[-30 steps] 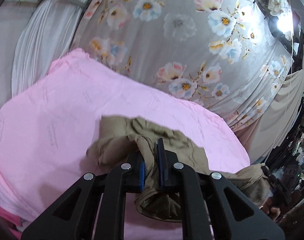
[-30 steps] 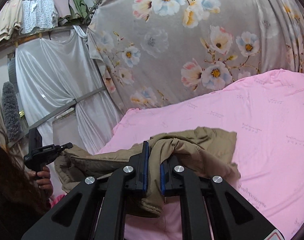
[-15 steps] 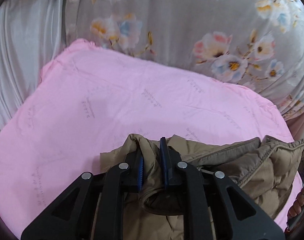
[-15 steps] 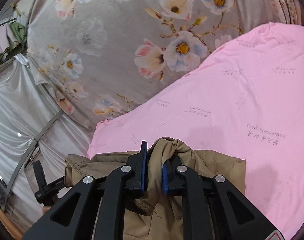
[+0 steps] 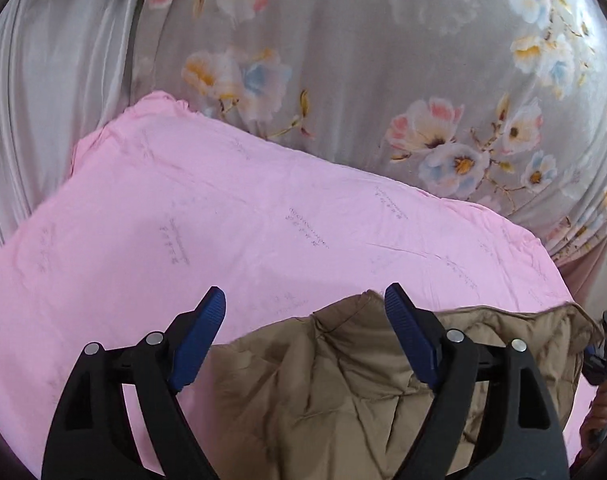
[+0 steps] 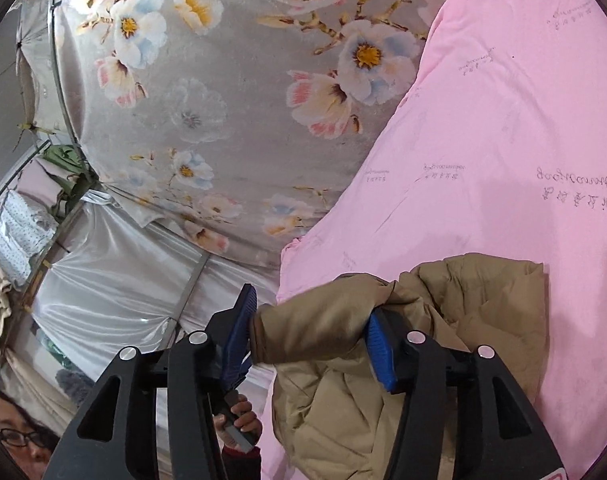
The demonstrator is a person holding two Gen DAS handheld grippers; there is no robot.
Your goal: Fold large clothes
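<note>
Left wrist view: I count one khaki padded jacket (image 5: 367, 380), lying on one pink sheet (image 5: 223, 208) at the near right. Left gripper (image 5: 305, 336) has just been opening; its two blue pads (image 5: 199, 340) stand wide apart, with the jacket's far edge between them. The right pad overlaps that edge, the left pad is clear of it, so no clamp. One grey floral curtain (image 5: 363, 60) hangs behind the far side, one plain white drape (image 5: 51, 100) at far left. Faint grey script repeats across the sheet, too small for me to read.

Right wrist view: same jacket (image 6: 443, 312), bunched at the sheet's (image 6: 503, 140) near left edge. Right gripper (image 6: 311, 340) has just been opening too; a rolled fold sits between the pads. Left pad (image 6: 239, 340) is just beside the fold, and whether either pad presses I cannot tell. Sheet print shows mirrored script, unreadable. One hand (image 6: 239, 424) below holds a grip handle. Clothes (image 6: 19, 232) hang at far left.
</note>
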